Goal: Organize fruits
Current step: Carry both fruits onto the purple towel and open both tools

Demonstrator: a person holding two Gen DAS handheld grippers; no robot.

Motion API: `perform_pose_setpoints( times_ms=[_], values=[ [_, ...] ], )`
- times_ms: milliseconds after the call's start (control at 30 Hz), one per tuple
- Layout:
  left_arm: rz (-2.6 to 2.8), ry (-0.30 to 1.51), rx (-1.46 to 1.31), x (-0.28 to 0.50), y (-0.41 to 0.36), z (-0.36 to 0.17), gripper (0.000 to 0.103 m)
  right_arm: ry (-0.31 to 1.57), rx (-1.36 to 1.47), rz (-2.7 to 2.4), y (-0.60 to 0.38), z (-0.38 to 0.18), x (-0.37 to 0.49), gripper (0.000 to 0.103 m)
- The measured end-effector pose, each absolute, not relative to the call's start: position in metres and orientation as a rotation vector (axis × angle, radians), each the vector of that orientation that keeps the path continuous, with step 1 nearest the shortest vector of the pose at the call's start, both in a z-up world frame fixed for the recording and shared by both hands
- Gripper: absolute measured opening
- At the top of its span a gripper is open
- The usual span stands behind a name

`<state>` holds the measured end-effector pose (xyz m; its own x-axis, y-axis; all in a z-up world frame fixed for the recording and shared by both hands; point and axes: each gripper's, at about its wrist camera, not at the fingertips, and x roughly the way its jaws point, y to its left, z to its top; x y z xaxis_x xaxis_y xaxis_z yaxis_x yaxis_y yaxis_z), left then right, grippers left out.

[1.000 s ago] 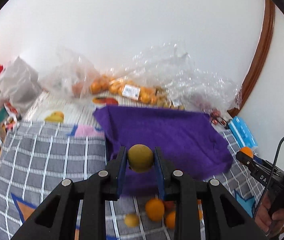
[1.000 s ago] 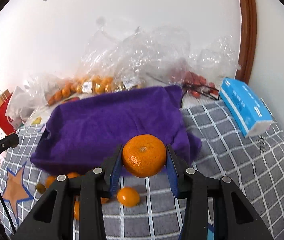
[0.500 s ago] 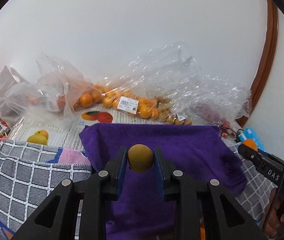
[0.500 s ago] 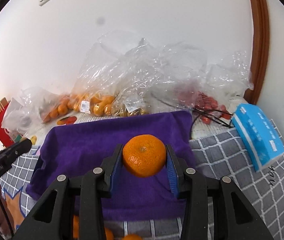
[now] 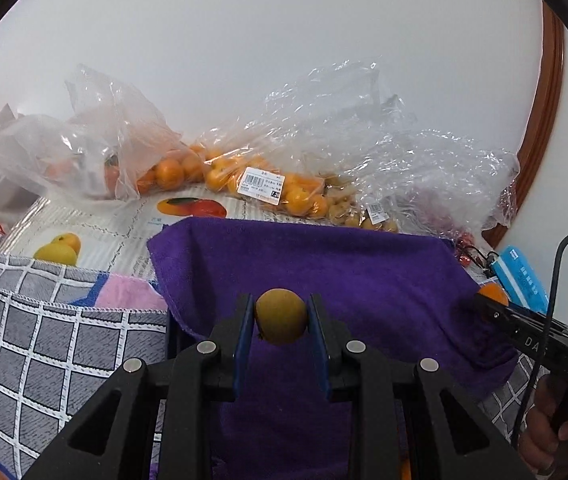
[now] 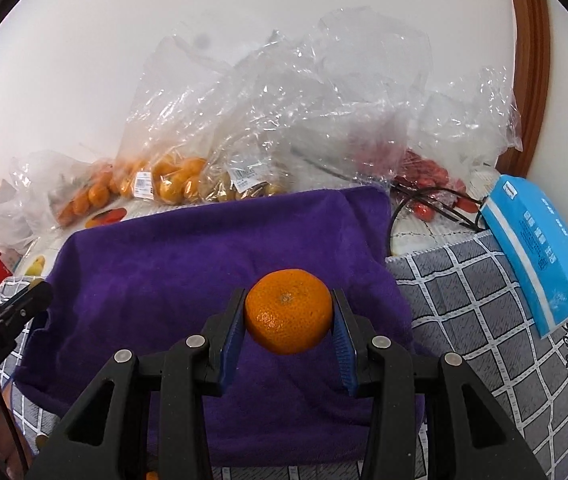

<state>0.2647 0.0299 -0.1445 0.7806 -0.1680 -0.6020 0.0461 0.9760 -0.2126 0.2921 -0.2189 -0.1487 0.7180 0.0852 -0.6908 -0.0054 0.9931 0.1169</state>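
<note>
- My left tool (image 5: 281,316) pinches a small brown-yellow fruit (image 5: 281,315) between its blue pads, held above the purple towel (image 5: 324,264).
- My right tool (image 6: 287,317) pinches a mandarin (image 6: 288,310), also over the towel (image 6: 187,256).
- Behind the towel: clear plastic bags (image 5: 243,168) of oranges, against the wall.
- Right of the towel: blue tissue pack (image 6: 540,248) on the grey checked cloth (image 6: 484,304).
</note>
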Motion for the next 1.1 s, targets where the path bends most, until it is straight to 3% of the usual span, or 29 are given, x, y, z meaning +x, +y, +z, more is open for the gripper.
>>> perform_pose_setpoints(
  times_ms=[967,1033,1100],
  values=[
    [-0.171,0.853,-0.103,0.28,0.011,-0.173,0.026,0.864,0.069,0.065,-0.209,-0.183,0.302,0.042],
    [-0.171,0.862,-0.109,0.28,0.012,-0.173,0.026,0.855,0.074,0.069,-0.209,-0.182,0.3,0.045],
    [-0.172,0.863,-0.109,0.28,0.011,-0.174,0.026,0.843,0.08,0.067,-0.211,-0.18,0.297,0.059]
  ],
)
